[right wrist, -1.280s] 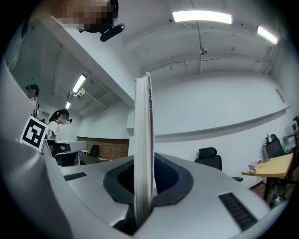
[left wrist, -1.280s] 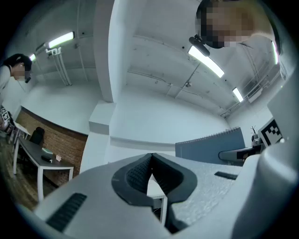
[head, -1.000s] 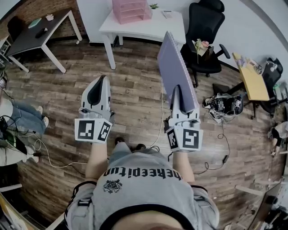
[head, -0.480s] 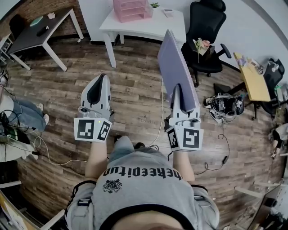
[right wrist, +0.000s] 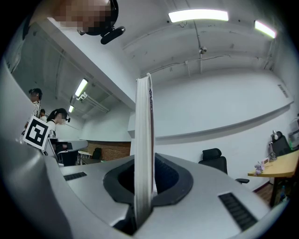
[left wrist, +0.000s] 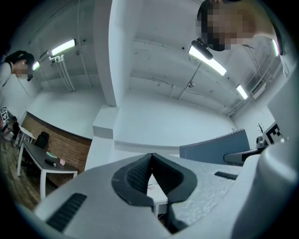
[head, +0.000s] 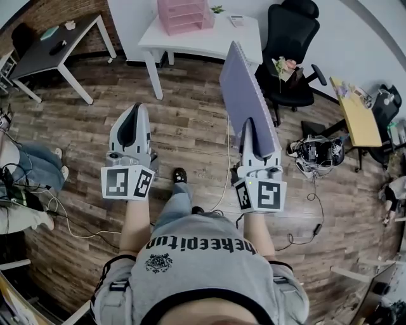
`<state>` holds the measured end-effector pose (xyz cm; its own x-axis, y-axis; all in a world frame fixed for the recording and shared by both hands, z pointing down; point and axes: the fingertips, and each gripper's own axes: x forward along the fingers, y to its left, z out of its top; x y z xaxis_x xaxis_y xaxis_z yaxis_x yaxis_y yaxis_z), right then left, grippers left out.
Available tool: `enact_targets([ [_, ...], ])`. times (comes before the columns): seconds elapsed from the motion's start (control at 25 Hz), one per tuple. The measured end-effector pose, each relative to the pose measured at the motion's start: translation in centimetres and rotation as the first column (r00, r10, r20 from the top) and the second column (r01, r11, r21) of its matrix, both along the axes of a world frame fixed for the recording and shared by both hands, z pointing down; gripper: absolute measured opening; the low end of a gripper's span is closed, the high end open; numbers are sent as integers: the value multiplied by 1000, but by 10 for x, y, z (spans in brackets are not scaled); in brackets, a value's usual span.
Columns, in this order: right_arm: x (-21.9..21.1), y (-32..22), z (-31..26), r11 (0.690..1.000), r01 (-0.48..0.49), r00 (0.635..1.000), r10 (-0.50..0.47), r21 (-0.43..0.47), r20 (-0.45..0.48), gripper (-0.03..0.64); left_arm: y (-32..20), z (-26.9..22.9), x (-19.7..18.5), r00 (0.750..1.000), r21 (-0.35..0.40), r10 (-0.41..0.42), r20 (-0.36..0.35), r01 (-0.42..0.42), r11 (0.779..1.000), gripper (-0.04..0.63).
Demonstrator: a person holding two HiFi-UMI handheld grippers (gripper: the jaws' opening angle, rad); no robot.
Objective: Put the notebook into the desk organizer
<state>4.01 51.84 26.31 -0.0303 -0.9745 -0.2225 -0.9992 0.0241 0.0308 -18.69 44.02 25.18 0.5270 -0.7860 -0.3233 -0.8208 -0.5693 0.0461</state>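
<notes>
Gripping the notebook (head: pixel 244 95) by one edge, the right tool (head: pixel 250 130) sits centre-right in the head view. The left tool (head: pixel 132 117) is closed and empty. A pink organizer (head: pixel 185 14) stands on the white worktop (head: pixel 209 39) at top centre, well apart from the notebook.

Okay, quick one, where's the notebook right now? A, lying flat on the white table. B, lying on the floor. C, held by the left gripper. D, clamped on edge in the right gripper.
D: the notebook stands on edge between the jaws of the right gripper, which press on it, while the left gripper is shut with nothing in it.
</notes>
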Motion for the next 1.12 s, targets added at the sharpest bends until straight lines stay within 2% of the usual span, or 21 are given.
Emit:
enact_targets([
  [0.4, 12, -99, -2, 1000, -13, 1000, 13, -1, 6, 31, -97, -6, 16, 1000, 15, 18, 4, -18, 1000, 4],
  [0.6, 15, -152, -5, 1000, -30, 1000, 30, 1, 9, 31, -150, -9, 22, 999, 17, 31, 28, -31, 999, 5],
  [1.12, 14, -256, -5, 998, -63, 998, 63, -2, 26, 31, -257, -11, 25, 996, 26, 65, 54, -67, 997, 4],
])
